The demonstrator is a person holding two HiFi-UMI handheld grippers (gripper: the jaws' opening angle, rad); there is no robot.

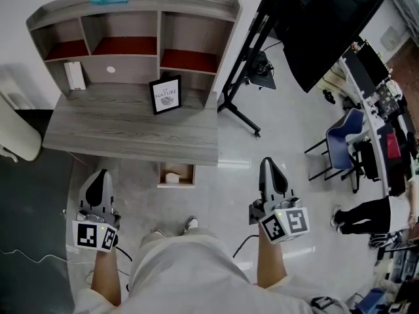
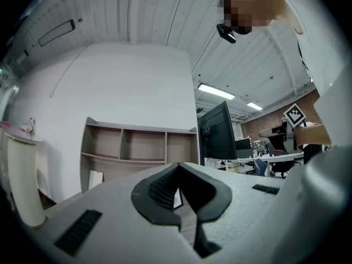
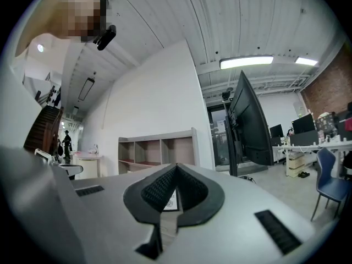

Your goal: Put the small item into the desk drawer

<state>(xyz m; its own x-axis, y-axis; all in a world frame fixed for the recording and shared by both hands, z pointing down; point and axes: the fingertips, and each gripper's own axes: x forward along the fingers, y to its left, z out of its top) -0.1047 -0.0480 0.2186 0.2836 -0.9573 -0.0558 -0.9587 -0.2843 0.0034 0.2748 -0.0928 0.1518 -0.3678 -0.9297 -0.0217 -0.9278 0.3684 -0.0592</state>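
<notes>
A grey wooden desk (image 1: 131, 131) with a shelf hutch stands ahead of me. Under its front edge a small drawer (image 1: 160, 175) is pulled out, and a small white item (image 1: 173, 177) lies inside it. My left gripper (image 1: 98, 174) hangs low to the left of the drawer, shut and holding nothing. My right gripper (image 1: 270, 163) is to the drawer's right, also shut and holding nothing. The left gripper view shows the left gripper (image 2: 177, 166) with its tips meeting, pointing level at the hutch. The right gripper (image 3: 176, 166) shows the same in its own view.
A framed picture (image 1: 165, 95) stands on the desk, white books (image 1: 74, 75) in the hutch. A large black monitor on a stand (image 1: 327, 18) is to the right, then a blue chair (image 1: 344, 139) and a seated person (image 1: 366, 214). A white rounded object (image 1: 16, 133) sits left.
</notes>
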